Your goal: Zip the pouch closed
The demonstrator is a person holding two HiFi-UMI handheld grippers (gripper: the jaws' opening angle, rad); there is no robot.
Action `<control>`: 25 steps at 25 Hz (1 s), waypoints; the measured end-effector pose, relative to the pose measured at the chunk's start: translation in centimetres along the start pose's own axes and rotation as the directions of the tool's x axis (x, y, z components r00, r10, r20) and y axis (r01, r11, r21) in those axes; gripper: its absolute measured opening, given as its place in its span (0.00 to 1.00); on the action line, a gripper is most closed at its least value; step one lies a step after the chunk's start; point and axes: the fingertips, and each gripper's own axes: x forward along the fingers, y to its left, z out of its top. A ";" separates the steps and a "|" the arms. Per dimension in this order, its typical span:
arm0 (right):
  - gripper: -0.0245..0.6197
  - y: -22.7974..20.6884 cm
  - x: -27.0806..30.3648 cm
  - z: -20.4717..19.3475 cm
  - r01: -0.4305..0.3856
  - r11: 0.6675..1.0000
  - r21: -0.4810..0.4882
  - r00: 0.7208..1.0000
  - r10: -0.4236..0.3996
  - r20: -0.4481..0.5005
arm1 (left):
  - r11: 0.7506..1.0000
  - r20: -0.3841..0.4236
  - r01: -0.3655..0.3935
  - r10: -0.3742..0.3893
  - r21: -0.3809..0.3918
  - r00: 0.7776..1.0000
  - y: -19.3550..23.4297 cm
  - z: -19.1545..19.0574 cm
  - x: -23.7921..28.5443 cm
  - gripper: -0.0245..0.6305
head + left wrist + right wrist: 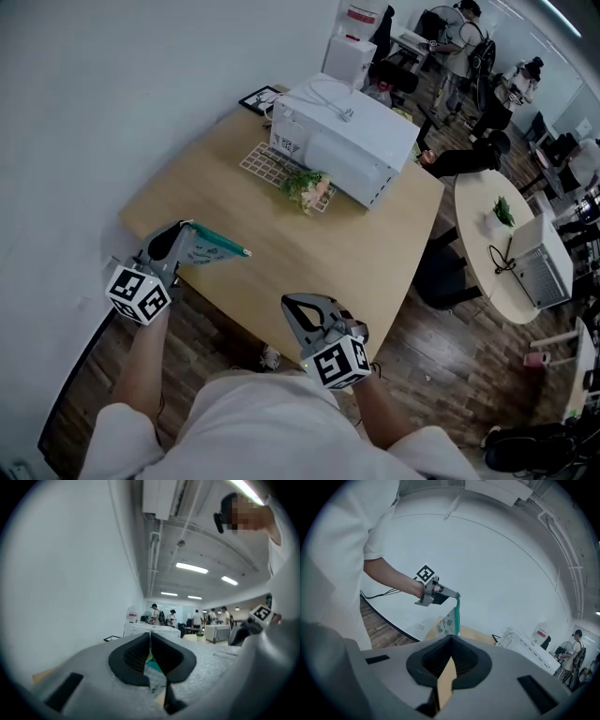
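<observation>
Two fingers of the left gripper are clamping one end of a teal-edged pouch, which is sticking out beyond them above the wooden tabletop. Fingers of the right gripper are pressing together, empty, well apart from the pouch.

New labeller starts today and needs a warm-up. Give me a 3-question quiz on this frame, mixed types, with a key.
1. Multiple choice: the pouch is held by A) the left one, B) the right one, C) both.
2. True or false: the right gripper has its jaws together with nothing in them.
3. Short answer: what lies on the wire rack beside the white box?

Key
1. A. The left gripper is shut on the pouch's teal edge.
2. True.
3. A small bunch of flowers.
</observation>
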 end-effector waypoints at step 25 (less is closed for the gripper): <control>0.04 -1.3 3.0 1.3 0.026 0.987 0.156 0.999 -0.032 0.033 | 1.000 0.047 -0.018 0.018 -0.008 0.999 -1.3 0.9 -2.4 0.07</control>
